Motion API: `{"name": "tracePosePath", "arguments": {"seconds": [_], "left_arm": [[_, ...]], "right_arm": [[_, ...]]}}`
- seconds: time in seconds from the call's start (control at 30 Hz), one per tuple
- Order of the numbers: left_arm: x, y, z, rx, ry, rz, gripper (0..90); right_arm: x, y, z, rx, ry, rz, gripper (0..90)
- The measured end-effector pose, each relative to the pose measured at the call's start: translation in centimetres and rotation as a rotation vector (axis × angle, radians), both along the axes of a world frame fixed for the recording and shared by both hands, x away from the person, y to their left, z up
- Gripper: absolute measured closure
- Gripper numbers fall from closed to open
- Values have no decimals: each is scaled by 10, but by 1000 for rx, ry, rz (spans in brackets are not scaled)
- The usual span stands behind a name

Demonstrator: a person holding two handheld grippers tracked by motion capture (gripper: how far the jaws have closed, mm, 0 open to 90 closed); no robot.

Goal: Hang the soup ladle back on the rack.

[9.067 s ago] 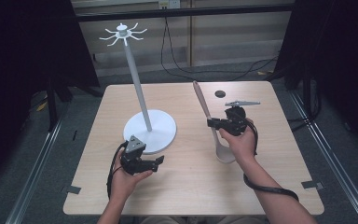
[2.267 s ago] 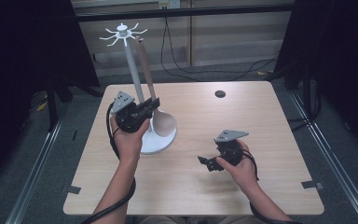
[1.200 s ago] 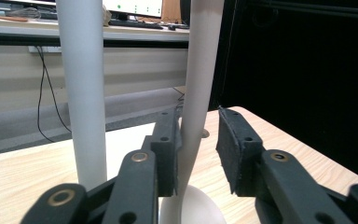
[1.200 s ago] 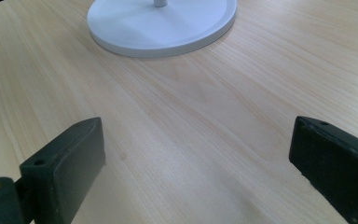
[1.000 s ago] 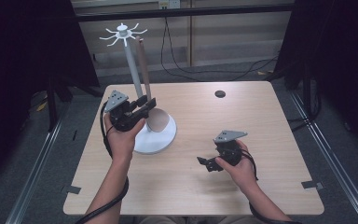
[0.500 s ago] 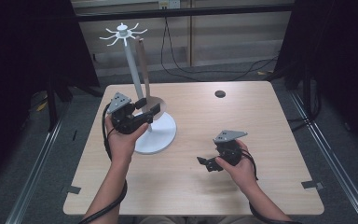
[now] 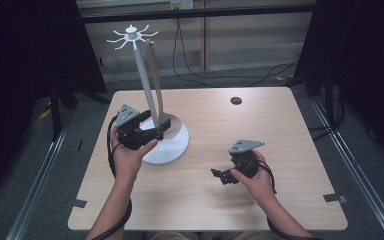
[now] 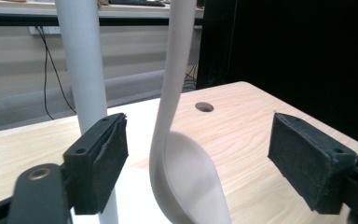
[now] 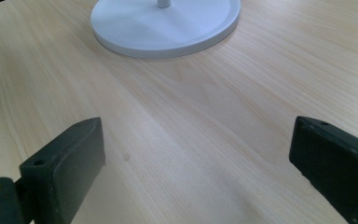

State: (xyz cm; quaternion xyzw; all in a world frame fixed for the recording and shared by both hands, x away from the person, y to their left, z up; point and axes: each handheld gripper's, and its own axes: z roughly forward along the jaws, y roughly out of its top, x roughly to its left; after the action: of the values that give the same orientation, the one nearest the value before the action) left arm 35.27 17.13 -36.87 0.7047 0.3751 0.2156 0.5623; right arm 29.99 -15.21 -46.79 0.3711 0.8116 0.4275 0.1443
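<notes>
Left gripper (image 8: 191, 163) – jaws just opening – around hanging spoon (image 8: 177, 116), untouched

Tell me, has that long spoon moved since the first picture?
Yes. The spoon lay at the table's right side, by the right gripper; now it hangs from the stand on the left, between the left gripper's just-opened jaws.

The table (image 7: 280, 150) is pale wood grain with a matt finish. The stand (image 7: 172, 145) looks like smooth white plastic; the spoon (image 8: 186, 186) is smooth, matt beige.
</notes>
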Motion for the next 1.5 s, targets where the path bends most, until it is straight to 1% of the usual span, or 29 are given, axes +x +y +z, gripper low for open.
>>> {"name": "tracePosePath", "arguments": {"seconds": [0.07,0.13,0.2,0.3,0.33,0.47,0.6,0.67,0.77,0.97,1.07,1.13,1.17,1.2,1.23,1.43,1.5], "left_arm": [[-1,1,-2,-5,9,-13,174],[-3,1,-4,7,21,-12,155],[-4,3,-7,12,21,-18,148],[-5,5,-11,21,28,-11,140],[-5,6,-13,22,30,-17,137],[-7,8,-18,15,41,-5,125],[-9,8,-23,27,45,-16,116],[-11,8,-26,24,48,-15,110],[-13,10,-32,26,51,-29,110],[-17,14,-45,41,64,-21,108],[-19,16,-50,29,67,-25,107],[-20,18,-52,37,63,-19,96],[-20,19,-54,33,64,-21,92],[-21,20,-55,37,67,-27,88],[-21,20,-56,33,65,-22,82],[-22,23,-63,35,82,-14,63],[-23,24,-66,30,86,-21,60]], "right_arm": [[0,0,-1,1,2,1,28],[0,-1,-1,0,0,2,28],[0,-1,-1,-2,1,3,28],[0,-1,0,-3,0,1,28],[0,-1,-1,-2,1,1,28],[0,-1,-2,-4,3,4,28],[0,-2,-2,-4,4,4,28],[0,-2,-2,-4,4,3,28],[0,-2,-2,-4,4,2,27],[-1,-4,-2,-6,1,3,27],[-1,-3,-2,-8,3,2,27],[-1,-3,-2,-9,5,1,27],[-1,-3,-2,-10,4,2,27],[-1,-3,-2,-10,4,4,27],[-1,-3,-3,-13,5,4,27],[-2,-4,-4,-18,8,5,27],[-1,-4,-4,-16,7,8,27]]}}
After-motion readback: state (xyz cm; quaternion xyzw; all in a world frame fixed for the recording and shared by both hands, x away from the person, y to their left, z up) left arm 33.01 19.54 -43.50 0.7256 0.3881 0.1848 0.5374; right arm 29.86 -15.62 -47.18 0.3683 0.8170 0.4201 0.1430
